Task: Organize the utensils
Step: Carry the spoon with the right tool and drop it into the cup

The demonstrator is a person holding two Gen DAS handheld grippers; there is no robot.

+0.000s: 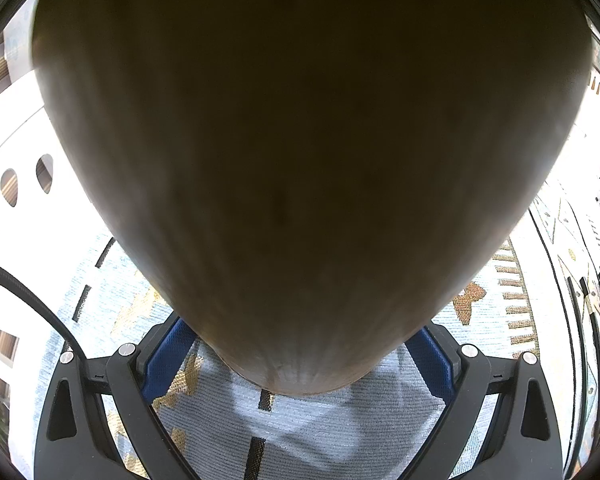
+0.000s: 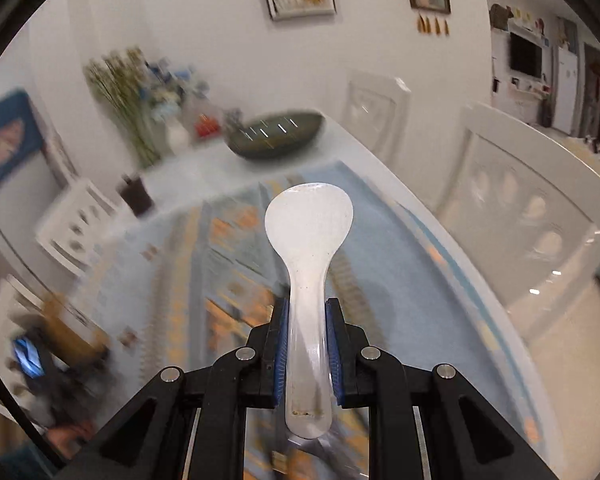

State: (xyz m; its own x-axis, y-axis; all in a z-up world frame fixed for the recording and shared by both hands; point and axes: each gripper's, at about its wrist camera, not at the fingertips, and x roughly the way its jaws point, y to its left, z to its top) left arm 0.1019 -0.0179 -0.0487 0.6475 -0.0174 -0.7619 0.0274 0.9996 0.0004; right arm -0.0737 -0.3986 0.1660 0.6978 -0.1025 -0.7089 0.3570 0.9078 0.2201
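The right gripper [image 2: 307, 308] pinches the handle of a white plastic rice paddle [image 2: 308, 248], its blue-padded fingers [image 2: 281, 344] pressed against the handle's two sides. The paddle's rounded blade sticks out forward past the fingertips, and the handle's butt end lies back between the finger bases. Beyond the blade is a table [image 2: 496, 344] with a pale blue patterned cloth [image 2: 380, 280], blurred by motion. Farther ahead of the fingers sits a dark oval dish [image 2: 276, 136]; to their left, a vase of flowers [image 2: 140, 92] and a small dark cup [image 2: 136, 196]. White chairs [image 2: 540, 200] stand to the right of the fingers. In the left wrist view, a large brown wooden utensil head [image 1: 300, 140] fills most of the frame, its narrow end between the left gripper [image 1: 300, 352] fingers [image 1: 168, 356], which are spread wide at either side; whether they grip it cannot be told. The blue cloth [image 1: 300, 432] lies beneath.
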